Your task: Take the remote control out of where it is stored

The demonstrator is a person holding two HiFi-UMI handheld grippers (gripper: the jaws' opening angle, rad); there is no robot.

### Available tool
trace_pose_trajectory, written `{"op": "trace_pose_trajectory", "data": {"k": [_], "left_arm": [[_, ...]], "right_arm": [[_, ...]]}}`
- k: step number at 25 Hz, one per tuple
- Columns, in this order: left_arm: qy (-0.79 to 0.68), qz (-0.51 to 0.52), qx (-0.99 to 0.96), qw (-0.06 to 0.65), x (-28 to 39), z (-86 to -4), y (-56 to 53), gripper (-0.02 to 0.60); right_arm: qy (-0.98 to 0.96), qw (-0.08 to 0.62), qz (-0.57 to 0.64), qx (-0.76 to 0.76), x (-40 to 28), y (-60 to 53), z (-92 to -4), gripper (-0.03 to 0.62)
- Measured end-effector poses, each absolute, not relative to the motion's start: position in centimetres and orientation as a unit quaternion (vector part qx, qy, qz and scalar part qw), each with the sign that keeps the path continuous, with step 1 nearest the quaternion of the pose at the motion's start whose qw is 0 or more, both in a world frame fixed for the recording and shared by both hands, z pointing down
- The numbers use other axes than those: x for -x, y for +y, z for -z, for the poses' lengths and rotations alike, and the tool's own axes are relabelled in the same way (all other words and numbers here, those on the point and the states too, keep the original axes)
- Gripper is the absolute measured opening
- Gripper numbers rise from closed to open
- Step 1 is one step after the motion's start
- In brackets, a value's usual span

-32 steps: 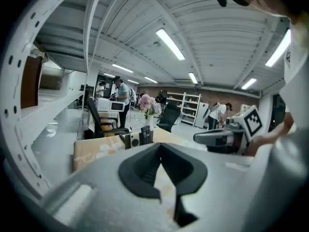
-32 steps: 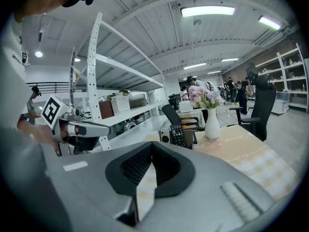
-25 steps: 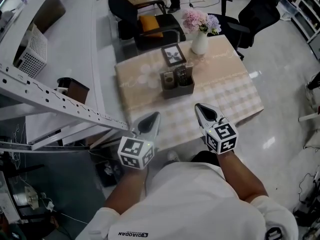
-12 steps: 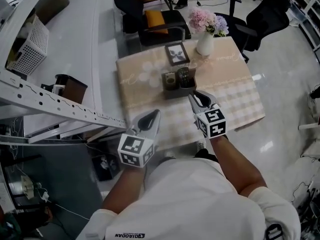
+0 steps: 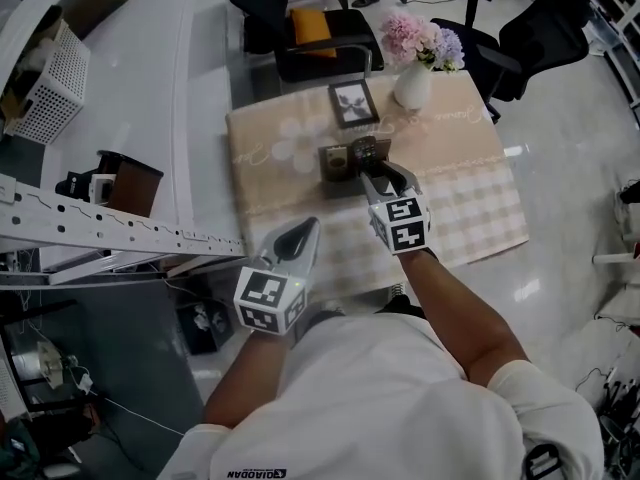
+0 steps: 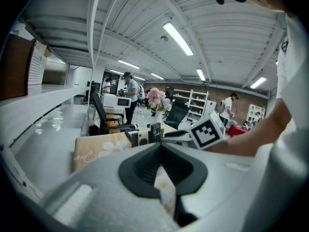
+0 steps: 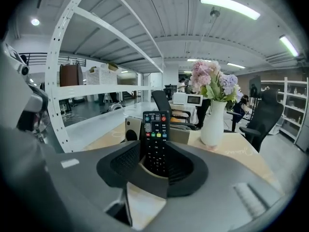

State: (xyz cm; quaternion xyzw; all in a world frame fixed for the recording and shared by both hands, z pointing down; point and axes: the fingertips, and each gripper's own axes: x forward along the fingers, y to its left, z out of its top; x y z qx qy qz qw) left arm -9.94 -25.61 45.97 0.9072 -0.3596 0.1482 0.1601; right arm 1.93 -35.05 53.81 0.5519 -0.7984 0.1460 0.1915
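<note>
**A:** The right gripper had swung forward from the near edge of the surface up to the dark holder, and its jaws had just been opening!

**B:** Spread they were, with the remote control standing upright in that holder, right between them, and no clear squeeze on it.

**A:** And the left gripper?

**B:** It hung by the near edge, jaws pressed together with nothing in them. A vase of flowers and a picture frame stood beyond the holder.
</note>
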Motion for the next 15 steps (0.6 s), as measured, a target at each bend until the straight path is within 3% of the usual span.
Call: {"op": "trace_pose_trajectory", "data": {"k": [9, 15], "left_arm": [[-0.367, -0.157, -0.901, 0.172, 11.2, -46.9, -25.6, 0.003], [-0.372, -0.158, -0.897, 0.177, 11.9, -47.2, -25.6, 0.003]], "right_arm": [[-0.770, 0.221, -0.164, -0.575, -2.0, -37.7, -57.6, 0.244], [-0.761, 0.223, -0.164, -0.587, -2.1, -38.5, -58.1, 0.247]]}}
